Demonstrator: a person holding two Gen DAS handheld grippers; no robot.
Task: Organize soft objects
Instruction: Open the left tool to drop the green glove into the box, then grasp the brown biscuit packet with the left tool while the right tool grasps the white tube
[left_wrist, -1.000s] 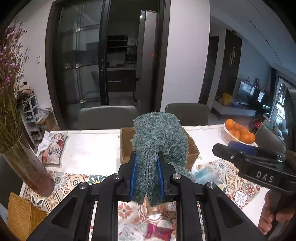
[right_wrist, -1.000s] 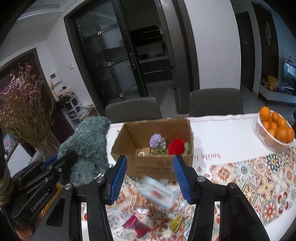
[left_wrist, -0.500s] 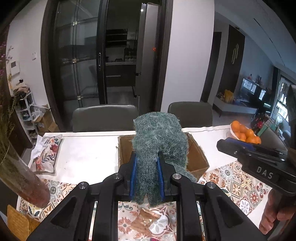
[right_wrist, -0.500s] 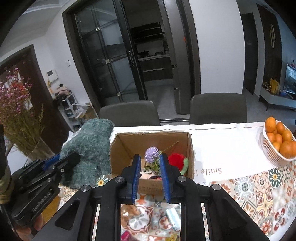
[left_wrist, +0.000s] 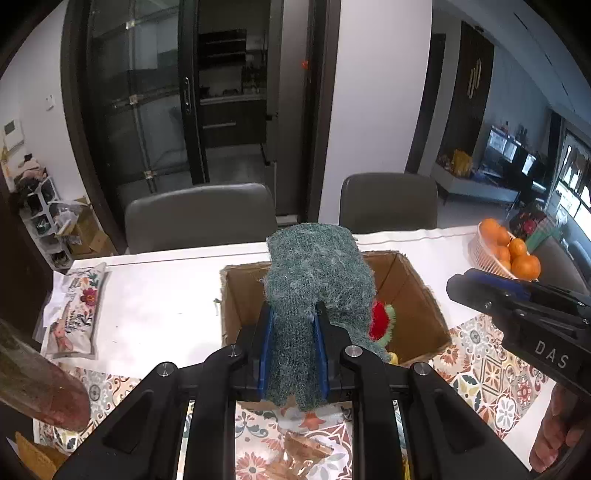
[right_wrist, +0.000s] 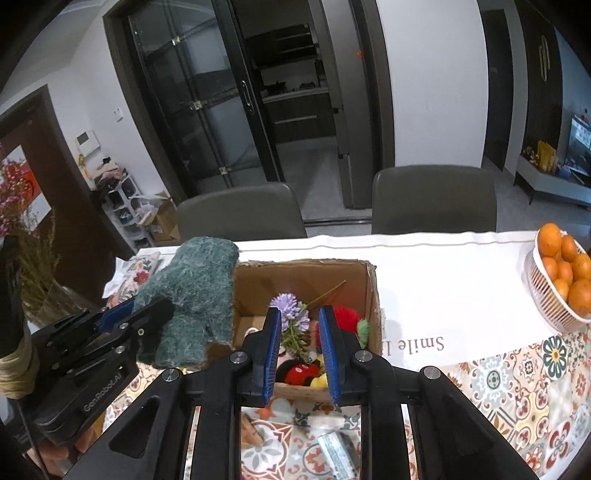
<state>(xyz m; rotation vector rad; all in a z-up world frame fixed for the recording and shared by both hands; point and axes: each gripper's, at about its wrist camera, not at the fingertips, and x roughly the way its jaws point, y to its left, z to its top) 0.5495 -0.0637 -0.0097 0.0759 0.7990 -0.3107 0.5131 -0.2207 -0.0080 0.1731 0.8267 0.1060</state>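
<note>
The left gripper (left_wrist: 291, 350) has its fingers (left_wrist: 265, 347) clenched on a green knitted cloth (left_wrist: 314, 284), which stands up between the blue pads and leans over the near left edge of the open cardboard box (right_wrist: 371, 291) on the counter (right_wrist: 443, 280). The right gripper (right_wrist: 300, 349) hovers above the box's near wall, its fingers drawn in as close as they go, with nothing between them. Inside lie a purple flower (right_wrist: 291, 308) and red plush toys (right_wrist: 345, 317); open room remains in the box's left half

A basket of oranges (right_wrist: 563, 273) sits on the patterned tablecloth (right_wrist: 491, 384), two grey chairs (right_wrist: 434, 199) behind.
</note>
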